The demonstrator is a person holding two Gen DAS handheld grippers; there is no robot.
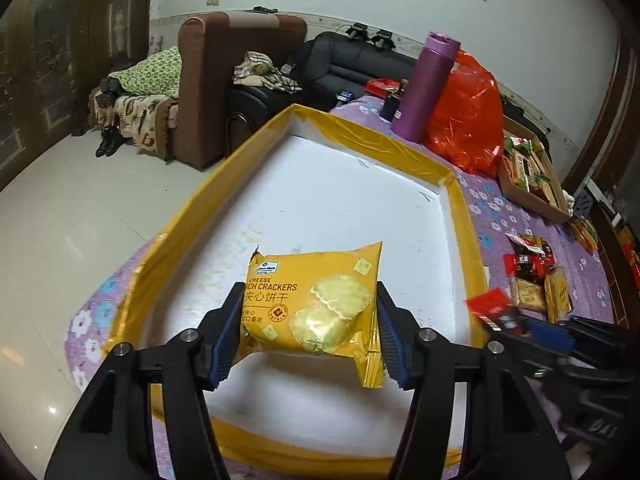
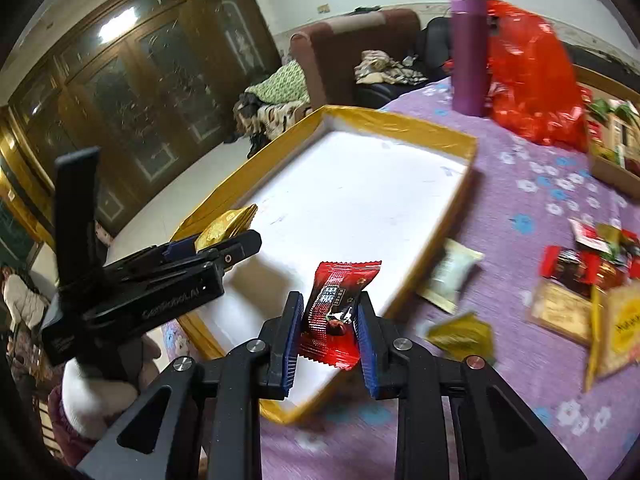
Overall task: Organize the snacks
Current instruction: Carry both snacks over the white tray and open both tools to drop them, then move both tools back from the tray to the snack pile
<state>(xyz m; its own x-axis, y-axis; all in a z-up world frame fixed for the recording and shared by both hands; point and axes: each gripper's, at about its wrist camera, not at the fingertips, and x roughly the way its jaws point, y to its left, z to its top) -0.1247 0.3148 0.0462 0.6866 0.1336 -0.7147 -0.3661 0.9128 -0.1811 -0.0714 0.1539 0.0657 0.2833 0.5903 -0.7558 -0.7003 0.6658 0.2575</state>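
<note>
My left gripper (image 1: 306, 332) is shut on a yellow cheese cracker pack (image 1: 316, 308) and holds it above the white floor of a yellow-rimmed tray (image 1: 360, 136). My right gripper (image 2: 328, 332) is shut on a red candy wrapper (image 2: 334, 312) above the near right corner of the same tray (image 2: 400, 120). The left gripper (image 2: 224, 248) with its yellow pack (image 2: 226, 226) shows at the left of the right wrist view. The right gripper with its red wrapper (image 1: 492, 308) shows at the right edge of the left wrist view.
The tray sits on a purple flowered cloth (image 2: 520, 208). Loose snack packs (image 2: 580, 280) lie to the right, with a pale pack (image 2: 452, 276) beside the tray rim. A purple bottle (image 2: 468, 52), a red plastic bag (image 2: 532, 72) and a cardboard box of snacks (image 1: 528, 172) stand behind.
</note>
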